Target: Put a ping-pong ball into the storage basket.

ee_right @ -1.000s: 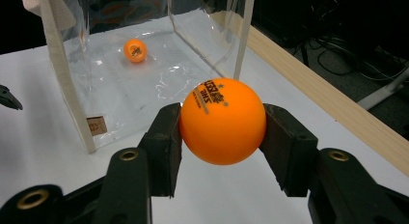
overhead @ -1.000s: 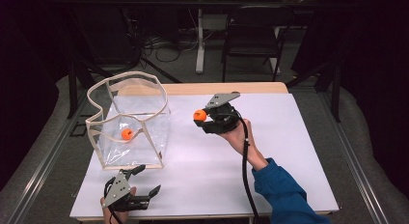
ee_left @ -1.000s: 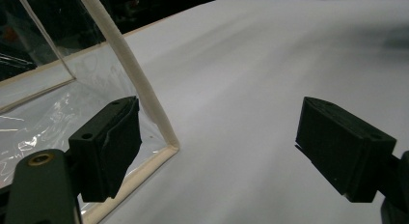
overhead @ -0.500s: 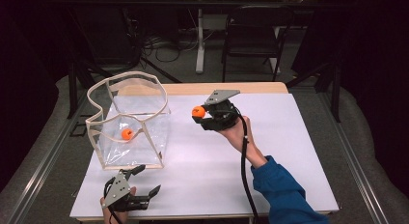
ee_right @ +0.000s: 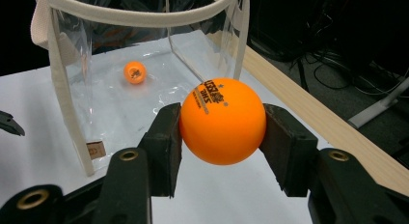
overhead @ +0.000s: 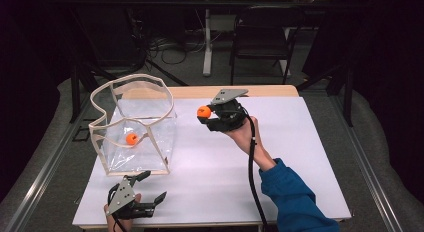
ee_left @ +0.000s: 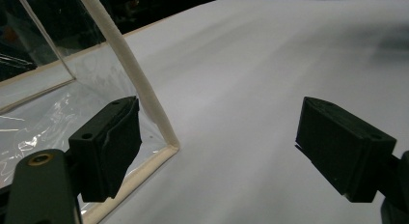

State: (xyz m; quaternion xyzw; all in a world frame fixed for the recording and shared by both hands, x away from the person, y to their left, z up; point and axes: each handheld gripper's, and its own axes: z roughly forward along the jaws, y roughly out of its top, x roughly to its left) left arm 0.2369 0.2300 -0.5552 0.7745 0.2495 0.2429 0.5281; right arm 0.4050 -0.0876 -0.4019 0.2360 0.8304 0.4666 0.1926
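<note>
An orange ball is pinched between the jaws of my right gripper, held above the white table to the right of a clear plastic bag with a cream rim. A second orange ball lies on the bag's bottom, also seen through the bag wall as the small ball. My left gripper rests near the table's front edge, just in front of the bag's near corner, open with nothing between its jaws.
The white table top has a wooden strip along its far edge. A dark chair and cables stand on the floor beyond. A blue sleeve comes in at the bottom right.
My right gripper has carried the ball a little to the left, nearer the bag. The left gripper has stayed in place.
</note>
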